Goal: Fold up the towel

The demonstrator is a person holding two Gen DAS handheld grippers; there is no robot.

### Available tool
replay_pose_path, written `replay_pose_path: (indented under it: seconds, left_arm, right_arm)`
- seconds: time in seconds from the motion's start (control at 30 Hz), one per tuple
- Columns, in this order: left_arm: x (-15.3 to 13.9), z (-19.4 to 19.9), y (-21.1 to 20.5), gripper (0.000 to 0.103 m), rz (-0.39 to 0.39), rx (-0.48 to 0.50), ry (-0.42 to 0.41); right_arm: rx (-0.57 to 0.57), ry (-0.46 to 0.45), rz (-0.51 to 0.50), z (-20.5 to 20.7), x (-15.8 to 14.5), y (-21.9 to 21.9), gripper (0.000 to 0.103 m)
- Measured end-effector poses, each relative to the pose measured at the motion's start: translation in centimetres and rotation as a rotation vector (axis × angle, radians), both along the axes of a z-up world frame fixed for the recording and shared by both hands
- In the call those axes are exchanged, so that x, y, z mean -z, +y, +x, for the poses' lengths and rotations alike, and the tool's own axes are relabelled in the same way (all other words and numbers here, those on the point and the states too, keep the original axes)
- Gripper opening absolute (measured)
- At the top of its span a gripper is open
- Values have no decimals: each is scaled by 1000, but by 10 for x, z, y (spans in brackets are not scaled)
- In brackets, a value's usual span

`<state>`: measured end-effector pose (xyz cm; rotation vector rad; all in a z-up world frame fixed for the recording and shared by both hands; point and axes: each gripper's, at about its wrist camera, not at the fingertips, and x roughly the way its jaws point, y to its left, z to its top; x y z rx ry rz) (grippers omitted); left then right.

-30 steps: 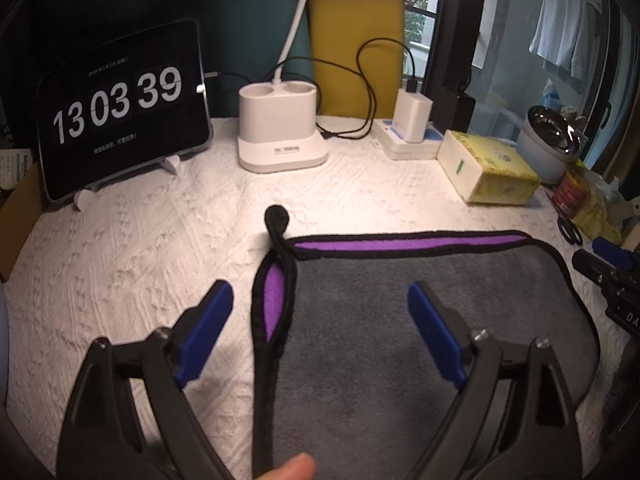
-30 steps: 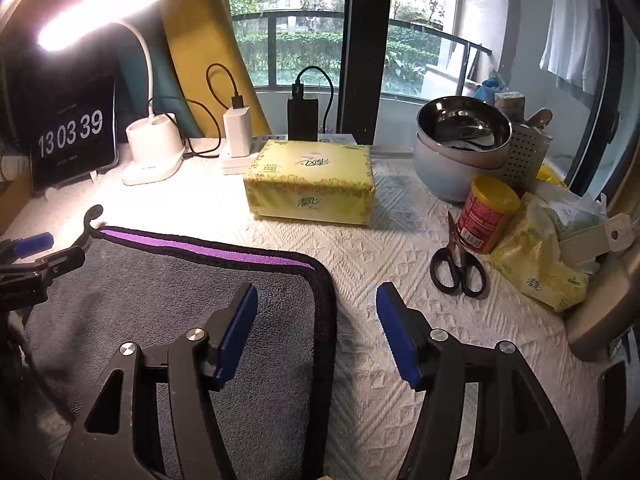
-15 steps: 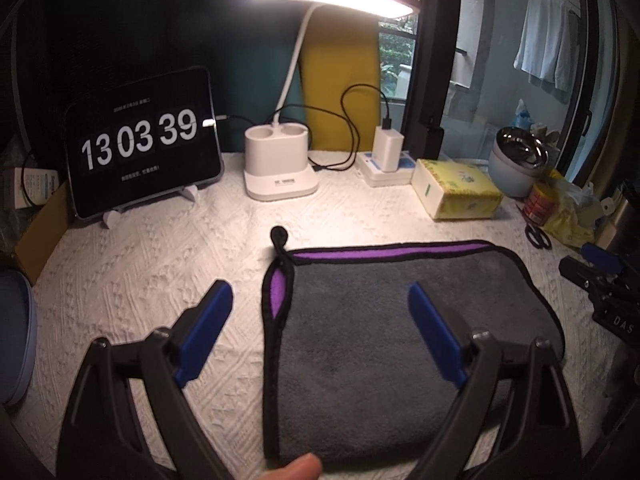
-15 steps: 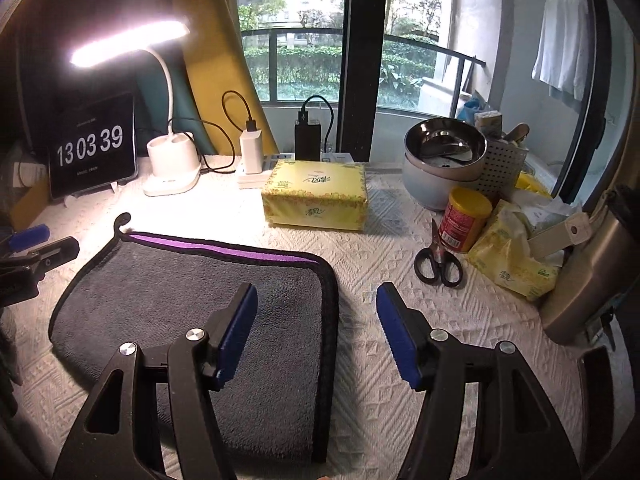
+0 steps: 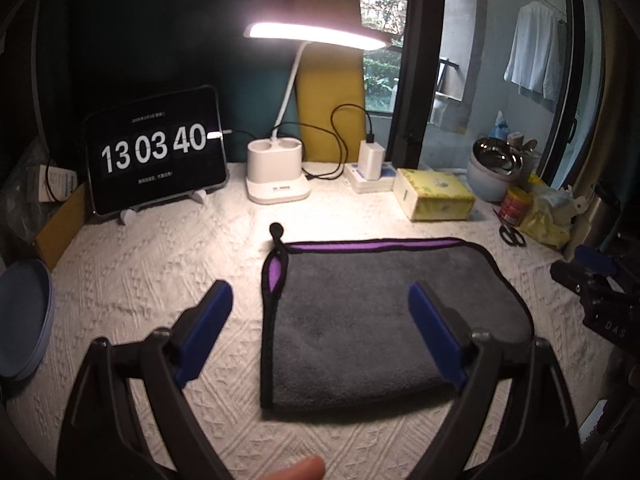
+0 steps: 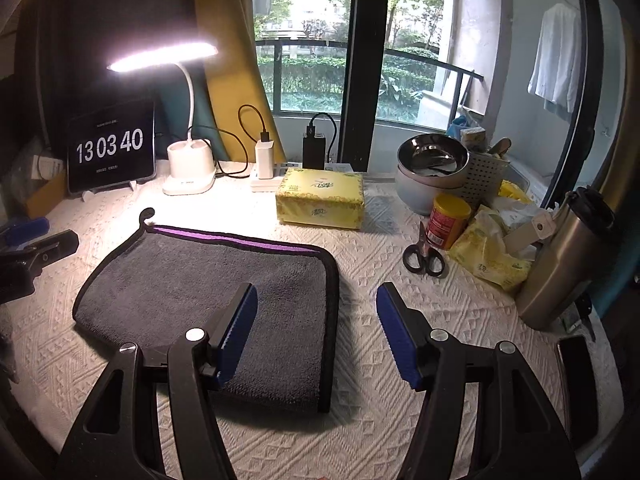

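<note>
A grey towel with black trim, a purple strip along its far edge and a hanging loop at its far left corner lies folded flat on the white cloth. It also shows in the right wrist view. My left gripper is open and empty, held above the towel's left edge. My right gripper is open and empty, above the towel's right edge. Each gripper shows at the edge of the other's view: the right gripper and the left gripper.
At the back stand a clock tablet, a lit desk lamp, a charger and a yellow tissue box. On the right are scissors, a red can, steel bowls, a metal flask and a phone. A blue plate lies left.
Both grippers have risen and pulled back from the towel, so more of the table shows. The towel has not moved. The clock went from 39 to 40.
</note>
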<state>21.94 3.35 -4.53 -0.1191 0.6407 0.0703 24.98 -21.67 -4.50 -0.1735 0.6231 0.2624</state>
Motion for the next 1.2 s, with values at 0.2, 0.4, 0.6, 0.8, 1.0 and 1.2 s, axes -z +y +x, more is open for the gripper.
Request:
replay_pose_path:
  seconds: [0.2,0.4,0.6,0.8,1.0,1.2]
  left_arm:
    - [-8,-17,-2,90,6,-1,-22]
    - [-18,-35,-3,90,3,-2,-55]
    - [-22,-54,-5,90,0,6,-75]
    - [-30,-74,-7,90,11,10,-106]
    - [-34,-100,-8,90,19,1,-142]
    - [-38,-126,-12,90,41,8,-179]
  right_arm:
    - [-3,-23,1,-16,-9,1,65]
    - [-11,-48,0,-33,-17,1,65]
    - [-25,-63,-1,-53,-21,3,65]
    - [-42,-77,-3,-73,-25,6,65]
    - [-56,-95,9,-95,-26,9,65]
    - [-76,-131,27,-117,-29,9,65]
